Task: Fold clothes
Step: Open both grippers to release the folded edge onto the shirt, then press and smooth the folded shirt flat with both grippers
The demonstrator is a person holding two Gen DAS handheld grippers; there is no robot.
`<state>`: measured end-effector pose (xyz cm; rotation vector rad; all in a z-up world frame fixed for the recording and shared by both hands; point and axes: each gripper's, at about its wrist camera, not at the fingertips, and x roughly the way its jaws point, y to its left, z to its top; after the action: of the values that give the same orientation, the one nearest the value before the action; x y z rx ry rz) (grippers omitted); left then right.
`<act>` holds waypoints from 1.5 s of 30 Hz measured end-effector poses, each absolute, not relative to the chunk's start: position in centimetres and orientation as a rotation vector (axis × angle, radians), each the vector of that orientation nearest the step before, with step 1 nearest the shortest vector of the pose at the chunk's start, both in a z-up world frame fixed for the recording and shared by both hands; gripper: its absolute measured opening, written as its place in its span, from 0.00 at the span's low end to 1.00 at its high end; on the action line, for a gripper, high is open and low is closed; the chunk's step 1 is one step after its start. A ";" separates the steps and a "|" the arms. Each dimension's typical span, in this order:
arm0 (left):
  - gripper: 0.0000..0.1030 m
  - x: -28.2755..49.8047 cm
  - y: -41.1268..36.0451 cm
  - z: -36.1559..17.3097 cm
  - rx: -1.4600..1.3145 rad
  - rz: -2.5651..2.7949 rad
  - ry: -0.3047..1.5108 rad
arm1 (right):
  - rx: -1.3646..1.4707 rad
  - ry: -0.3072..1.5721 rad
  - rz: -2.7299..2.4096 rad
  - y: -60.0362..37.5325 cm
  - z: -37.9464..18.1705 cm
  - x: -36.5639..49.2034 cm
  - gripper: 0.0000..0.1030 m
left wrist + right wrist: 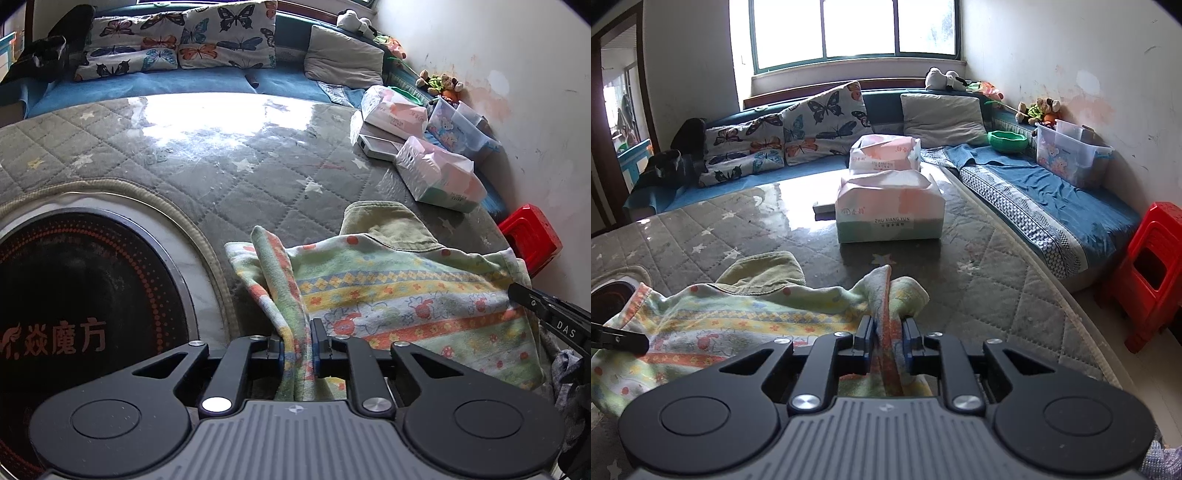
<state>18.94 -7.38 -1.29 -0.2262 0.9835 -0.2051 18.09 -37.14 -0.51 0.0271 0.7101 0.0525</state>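
A small patterned garment (406,291) with striped flower and cartoon prints and a plain green lining lies on the grey quilted table cover (229,173). My left gripper (298,345) is shut on its left edge, cloth bunched between the fingers. My right gripper (888,341) is shut on the garment's right edge (886,291). The garment (738,314) is stretched between the two grippers. The right gripper's fingers (532,301) show at the right in the left wrist view; the left gripper's finger (620,339) shows at the left in the right wrist view.
Two tissue packs (890,214) and a flat box stand further back on the table. A round black heater plate (74,317) is set into the table at the left. A blue sofa (1052,192) with pillows, a clear bin and a red stool (1152,269) surround it.
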 end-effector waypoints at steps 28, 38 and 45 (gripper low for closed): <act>0.55 17.6 -6.6 -1.3 -0.170 -0.148 0.969 | -0.040 0.751 0.177 -34.4 -1.0 15.4 0.56; 0.59 16.6 -6.2 -1.6 -0.159 -0.136 0.967 | -0.044 0.784 0.230 -33.1 -2.9 12.4 0.62; 0.65 16.0 -5.6 -1.9 -0.150 -0.120 0.963 | -0.079 0.787 0.248 -32.7 -3.0 10.6 0.64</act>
<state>16.01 -5.59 -1.93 -0.1498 0.9627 -0.1200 10.55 -32.69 -3.01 -0.0792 0.7874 0.2483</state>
